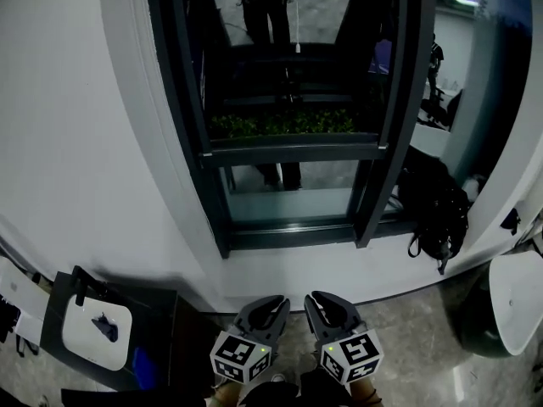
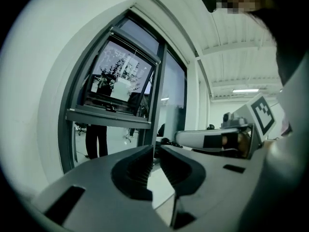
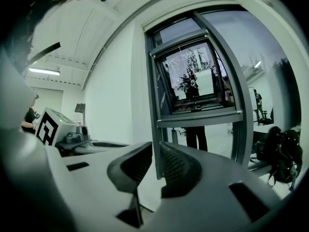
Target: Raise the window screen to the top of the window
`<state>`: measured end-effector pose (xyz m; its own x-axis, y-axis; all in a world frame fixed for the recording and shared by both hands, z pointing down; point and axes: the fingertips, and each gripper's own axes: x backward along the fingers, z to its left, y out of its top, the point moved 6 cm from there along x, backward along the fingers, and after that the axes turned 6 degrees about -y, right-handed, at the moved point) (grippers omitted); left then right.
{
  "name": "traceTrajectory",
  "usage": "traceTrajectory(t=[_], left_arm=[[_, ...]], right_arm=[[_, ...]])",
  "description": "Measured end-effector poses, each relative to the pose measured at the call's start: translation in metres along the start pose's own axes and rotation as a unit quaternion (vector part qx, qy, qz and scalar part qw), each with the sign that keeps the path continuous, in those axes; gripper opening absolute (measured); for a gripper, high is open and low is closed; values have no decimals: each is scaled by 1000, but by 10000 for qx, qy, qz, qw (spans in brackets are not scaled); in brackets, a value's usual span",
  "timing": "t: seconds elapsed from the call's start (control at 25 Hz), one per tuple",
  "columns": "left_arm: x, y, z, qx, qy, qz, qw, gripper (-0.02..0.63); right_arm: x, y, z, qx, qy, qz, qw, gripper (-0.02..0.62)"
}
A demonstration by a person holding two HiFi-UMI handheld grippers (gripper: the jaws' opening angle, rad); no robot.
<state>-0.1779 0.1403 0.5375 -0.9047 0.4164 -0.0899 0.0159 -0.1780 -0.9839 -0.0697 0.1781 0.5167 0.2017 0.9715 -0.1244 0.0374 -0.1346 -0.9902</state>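
Where the white wall (image 1: pixel 93 125) fills the left of the head view, a tall dark-framed window (image 1: pixel 174 117) cuts into it and runs down to a sill just above the floor. The screen (image 1: pixel 293 152) shows as a dark rail across the lower part of the window. It sits above the sill and well below the top, with darker pane over it and clearer glass under it. In the left gripper view the same rail (image 2: pixel 108 117) crosses the frame at mid-height. In the right gripper view it (image 3: pixel 200 117) lies level between the uprights.

A black backpack (image 1: pixel 437 210) slumps at the window's lower right corner, against the frame. A white round object (image 1: pixel 519 302) stands on the floor beyond it, at the right edge. At lower left a dark box (image 1: pixel 64 295) holds a white pad.

The left gripper (image 1: pixel 273 302) and right gripper (image 1: pixel 316 300) hang side by side at the bottom centre, below the sill and well apart from the screen. Each gripper's jaws are drawn nearly together, leaving only a narrow slit with nothing in it, as their own views show (image 2: pixel 157 151) (image 3: pixel 156 151).
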Motion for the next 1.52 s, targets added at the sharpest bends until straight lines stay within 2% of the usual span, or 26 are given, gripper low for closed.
traceTrajectory(t=[0.16,0.44,0.76,1.04,1.28,1.52], left_arm=[[13,-1,-18,-13,-27,-41,10000,42],[32,-5,-50,-7,182,-146,9997,41],[43,-31,-123,492,377,-181,9979,41],[47,-57,-191,282,509,170,9982,41],[56,-70,-222,284,576,266,9976,41],[64,-74,-238,236,587,209,9978,34]], right_arm=[[21,0,6,-14,-37,-25,10000,52],[49,-1,10,-5,94,-101,9999,52],[125,-32,4,45,261,288,9992,52],[187,-50,-4,-561,398,58,9976,52],[217,-58,2,-256,342,31,9991,52],[232,-66,9,-189,447,79,9988,52]])
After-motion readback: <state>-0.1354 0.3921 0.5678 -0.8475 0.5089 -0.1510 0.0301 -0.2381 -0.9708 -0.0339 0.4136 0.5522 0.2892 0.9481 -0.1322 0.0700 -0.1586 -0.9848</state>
